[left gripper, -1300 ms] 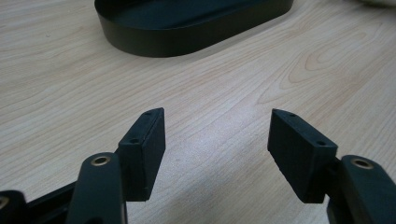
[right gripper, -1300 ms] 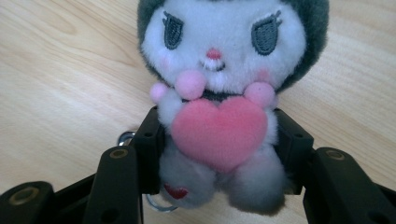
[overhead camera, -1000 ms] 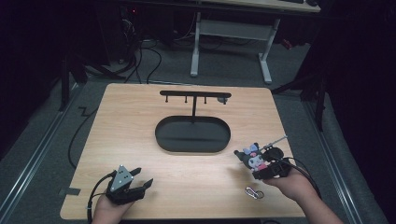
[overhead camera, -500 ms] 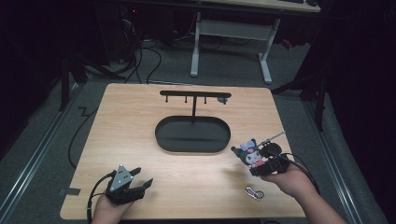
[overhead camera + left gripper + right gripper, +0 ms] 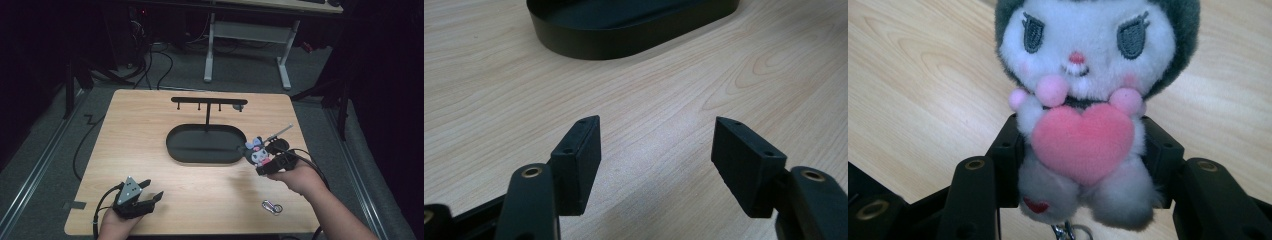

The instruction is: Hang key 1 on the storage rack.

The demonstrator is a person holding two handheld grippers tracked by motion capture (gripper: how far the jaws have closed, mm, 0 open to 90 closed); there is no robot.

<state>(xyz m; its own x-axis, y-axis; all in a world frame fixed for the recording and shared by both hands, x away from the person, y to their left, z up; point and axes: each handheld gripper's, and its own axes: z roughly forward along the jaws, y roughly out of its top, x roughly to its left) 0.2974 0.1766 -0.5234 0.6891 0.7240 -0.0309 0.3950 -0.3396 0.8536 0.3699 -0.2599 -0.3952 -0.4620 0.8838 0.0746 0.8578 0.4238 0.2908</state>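
Note:
A small plush toy (image 5: 257,152) with a white face, dark grey hood and pink heart (image 5: 1083,142) sits between the jaws of my right gripper (image 5: 265,161), which is shut on its body. It hangs above the table by the right end of the black oval tray (image 5: 186,150). From the tray rises a black stand with a hook bar (image 5: 209,101). My left gripper (image 5: 142,197) rests at the table's front left, open with nothing between its fingers (image 5: 579,155); the tray's wall (image 5: 624,42) lies ahead of it.
A small metal clasp (image 5: 271,206) lies on the wooden table (image 5: 130,130) near the front right, below my right forearm. Cables trail off the left edge. A white-legged desk (image 5: 245,35) stands on the floor beyond the table.
My right gripper has lifted the plush toy and carried it left and away from me, toward the tray's right end. The left gripper has stayed put.

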